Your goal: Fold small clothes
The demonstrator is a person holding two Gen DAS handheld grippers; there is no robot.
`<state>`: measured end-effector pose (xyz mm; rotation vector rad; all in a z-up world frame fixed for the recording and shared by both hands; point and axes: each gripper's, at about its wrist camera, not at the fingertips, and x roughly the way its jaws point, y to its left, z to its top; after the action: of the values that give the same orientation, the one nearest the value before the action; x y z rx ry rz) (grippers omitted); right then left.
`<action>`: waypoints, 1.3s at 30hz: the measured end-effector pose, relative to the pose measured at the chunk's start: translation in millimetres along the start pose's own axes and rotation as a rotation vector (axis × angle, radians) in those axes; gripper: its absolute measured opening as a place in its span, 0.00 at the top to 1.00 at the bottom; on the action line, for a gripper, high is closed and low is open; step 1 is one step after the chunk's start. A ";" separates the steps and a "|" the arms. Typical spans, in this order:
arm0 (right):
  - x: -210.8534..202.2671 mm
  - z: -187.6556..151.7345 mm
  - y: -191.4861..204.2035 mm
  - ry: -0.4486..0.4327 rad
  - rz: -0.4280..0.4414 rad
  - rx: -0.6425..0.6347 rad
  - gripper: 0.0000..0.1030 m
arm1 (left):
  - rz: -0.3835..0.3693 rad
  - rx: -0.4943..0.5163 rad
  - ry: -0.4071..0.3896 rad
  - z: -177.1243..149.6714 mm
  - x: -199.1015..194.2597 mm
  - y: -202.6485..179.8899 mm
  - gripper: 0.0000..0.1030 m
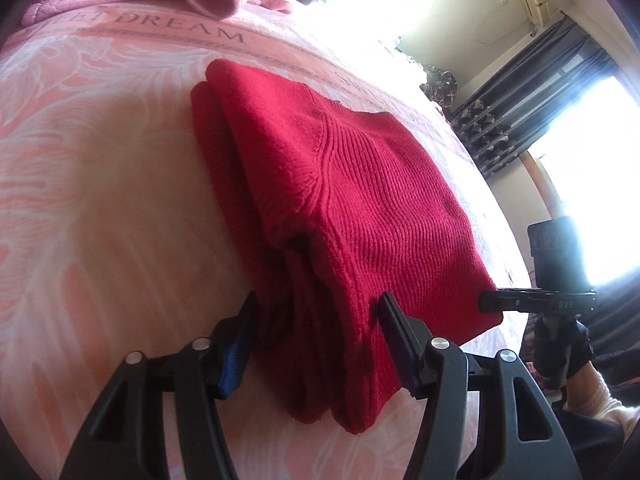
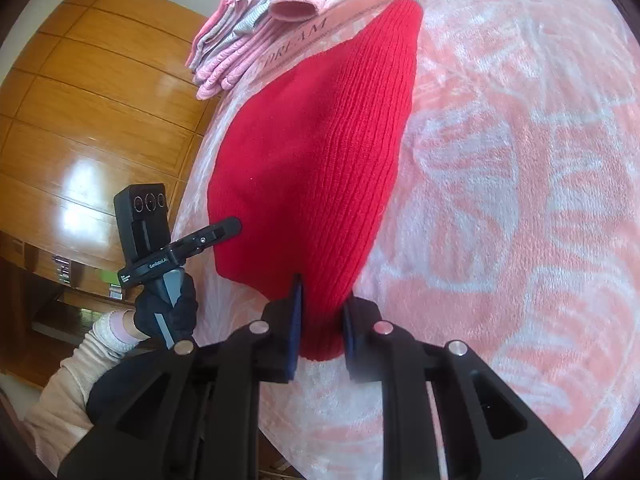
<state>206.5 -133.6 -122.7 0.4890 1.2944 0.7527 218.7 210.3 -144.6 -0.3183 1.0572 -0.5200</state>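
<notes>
The folded red knit sweater (image 1: 340, 200), soft, thick and likely limp, is lain on the pink bedspread (image 1: 100, 200) and is pinched at its near corners by the left gripper (image 1: 316, 320) and right gripper (image 2: 322, 312), where bunched layers are best held.

Both wrist cams close (share sweater (image 1: 352, 184)).

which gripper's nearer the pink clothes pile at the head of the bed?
Left, narrowly, as far as the views show. Both grippers, left and right, clamp the sweater's near edge; the pile lies beyond its far left side.
</notes>
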 end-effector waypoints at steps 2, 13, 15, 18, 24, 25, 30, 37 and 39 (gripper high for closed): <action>9.0 -1.6 -7.0 0.018 -0.020 0.018 0.85 | 0.012 0.009 0.008 -3.2 0.8 4.5 0.41; 37.1 1.8 -6.8 0.006 -0.088 -0.034 0.82 | 0.059 0.114 -0.021 -12.5 9.6 0.1 0.39; 37.7 2.1 -8.6 -0.003 -0.081 -0.018 0.82 | 0.066 0.109 -0.027 -12.1 10.2 -1.7 0.39; 36.5 0.0 -8.5 -0.021 -0.084 0.000 0.78 | 0.058 0.043 -0.027 -11.9 4.0 1.2 0.39; 15.1 1.9 9.8 -0.065 -0.246 -0.001 0.50 | 0.113 -0.027 -0.029 -18.2 -16.0 -6.0 0.39; 9.1 2.0 18.2 -0.080 -0.309 -0.035 0.43 | 0.136 -0.030 -0.055 -20.9 -24.0 -9.2 0.39; -29.0 2.5 51.8 -0.164 -0.420 -0.082 0.32 | 0.198 -0.042 -0.086 -24.5 -61.0 -27.9 0.30; -63.6 -11.8 111.7 -0.193 -0.606 -0.181 0.16 | 0.326 -0.029 -0.128 -22.0 -119.0 -79.8 0.28; -67.1 -19.8 130.9 -0.199 -0.626 -0.210 0.15 | 0.360 -0.018 -0.164 -23.2 -136.3 -95.8 0.23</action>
<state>152.1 -96.3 10.3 -0.0238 1.0795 0.2964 121.2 205.0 -7.6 -0.1762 0.9338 -0.1585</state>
